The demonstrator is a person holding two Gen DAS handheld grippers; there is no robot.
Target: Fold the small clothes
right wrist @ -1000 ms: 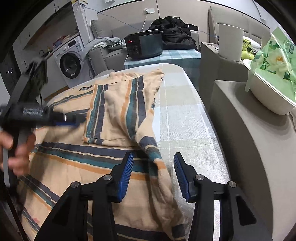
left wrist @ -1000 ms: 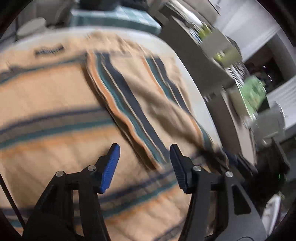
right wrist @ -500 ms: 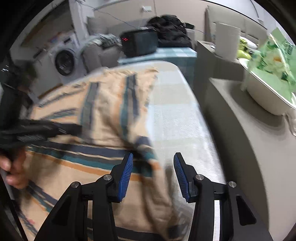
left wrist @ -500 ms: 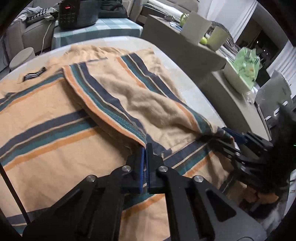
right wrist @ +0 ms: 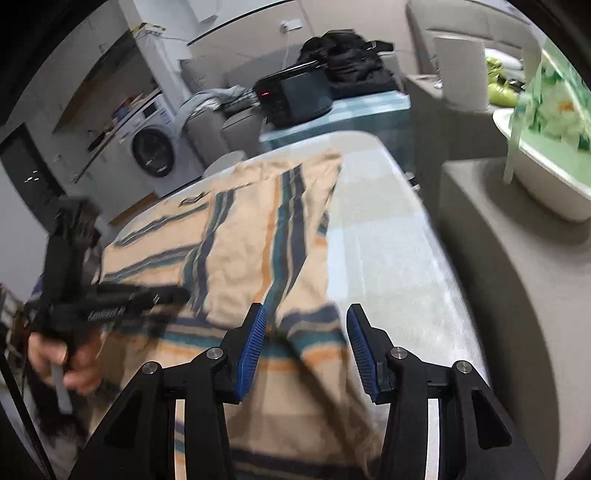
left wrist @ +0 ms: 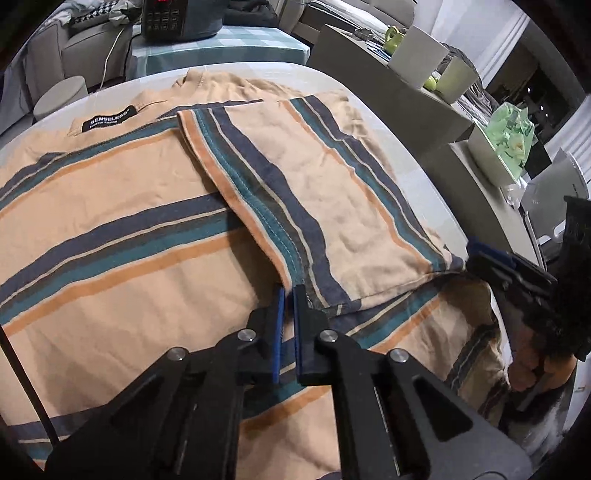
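A peach T-shirt (left wrist: 129, 240) with navy, teal and orange stripes lies spread on the white table (right wrist: 388, 240), its neck label at the far side. One sleeve (left wrist: 332, 206) is folded over onto the body. My left gripper (left wrist: 290, 295) is shut on the near corner of that sleeve's hem. It also shows blurred at the left of the right wrist view as the left gripper (right wrist: 173, 295), held by a hand (right wrist: 70, 365). My right gripper (right wrist: 306, 321) stands open over the shirt's right edge, where a ridge of cloth runs under the gap. Its pads do not press on the cloth.
A grey counter (right wrist: 498, 258) runs along the table's right side with a white tub (right wrist: 546, 184) holding a green bag. A black appliance (left wrist: 177, 18) sits on a checked cloth beyond the table. A washing machine (right wrist: 151, 151) stands at the far left.
The left gripper, open around the sleeve's hem corner a second ago, has shut on it. The right gripper stays open and the shirt's right edge has shifted a little under it.
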